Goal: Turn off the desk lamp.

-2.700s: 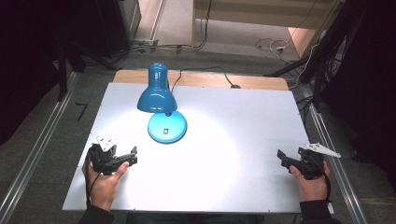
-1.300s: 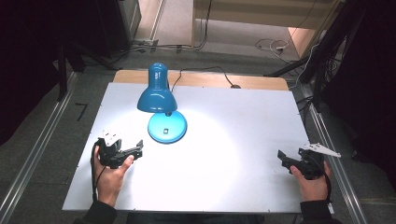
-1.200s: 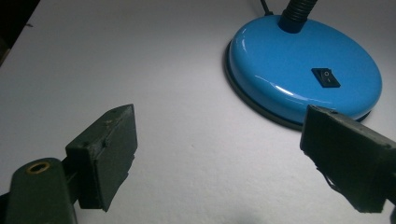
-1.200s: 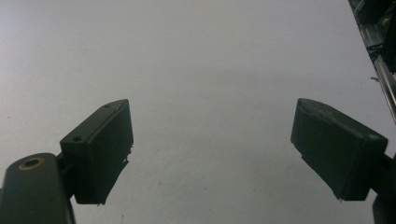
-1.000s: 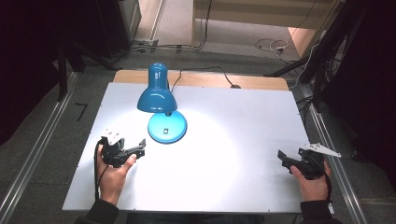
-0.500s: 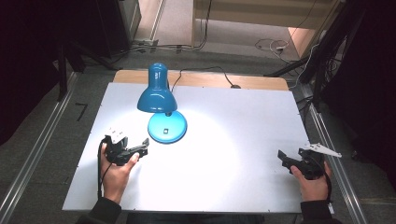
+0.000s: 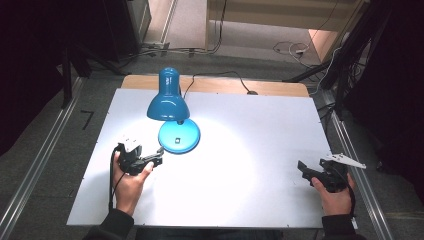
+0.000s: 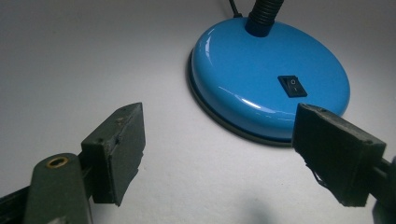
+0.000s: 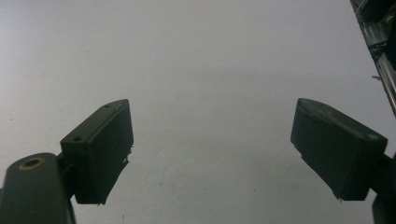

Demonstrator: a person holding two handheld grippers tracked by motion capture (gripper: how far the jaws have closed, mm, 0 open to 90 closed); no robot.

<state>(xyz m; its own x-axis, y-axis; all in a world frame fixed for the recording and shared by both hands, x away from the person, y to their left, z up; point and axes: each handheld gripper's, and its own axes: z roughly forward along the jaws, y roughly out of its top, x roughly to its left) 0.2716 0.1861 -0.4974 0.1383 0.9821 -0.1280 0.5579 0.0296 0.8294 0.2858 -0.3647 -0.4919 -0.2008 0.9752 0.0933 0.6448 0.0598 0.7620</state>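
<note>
White table (image 7: 250,150), blue lamp base (image 8: 271,84) just beyond released left tongs (image 8: 219,154), right tongs (image 9: 212,149) released.

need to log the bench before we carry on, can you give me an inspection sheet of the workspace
surface: white tabletop, lit by a bright pool of lamp light; wooden strip along its far edge.
job's things: blue desk lamp, switched on, shade facing down over its round base; black rocker switch on top of the base.
clutter: nothing seen.
grippers: left gripper open, jaws wide, aimed at the lamp base and not touching it; right gripper open over bare table near the right edge.
cables: lamp cord runs off the far edge; a cable trails from the left gripper along the forearm.
surroundings: dark, metal rails at both sides, loose wires on the floor beyond.
</note>
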